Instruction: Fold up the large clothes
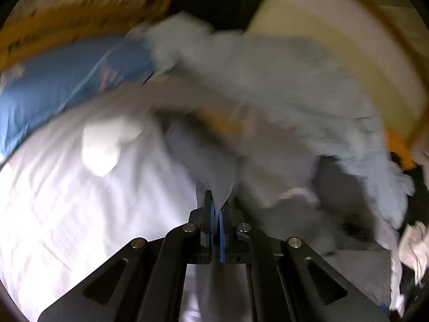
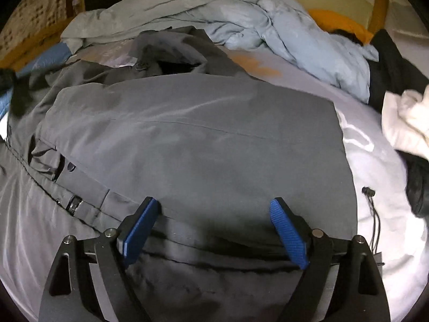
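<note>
A large grey jacket (image 2: 203, 139) lies partly folded on the white bed sheet (image 2: 380, 166), one panel laid over the rest. My right gripper (image 2: 214, 214) is open, its blue pads (image 2: 288, 230) spread wide just above the jacket's near hem, holding nothing. My left gripper (image 1: 217, 209) is shut on a fold of grey jacket fabric (image 1: 211, 171), which rises from between the blue pads. The left wrist view is blurred by motion.
A pale blue garment (image 2: 295, 35) is heaped at the back of the bed, with an orange item (image 2: 337, 24) behind it. A cream garment (image 2: 402, 123) and dark clothes (image 2: 391, 64) lie at the right. A blue item (image 1: 59, 86) lies at the left.
</note>
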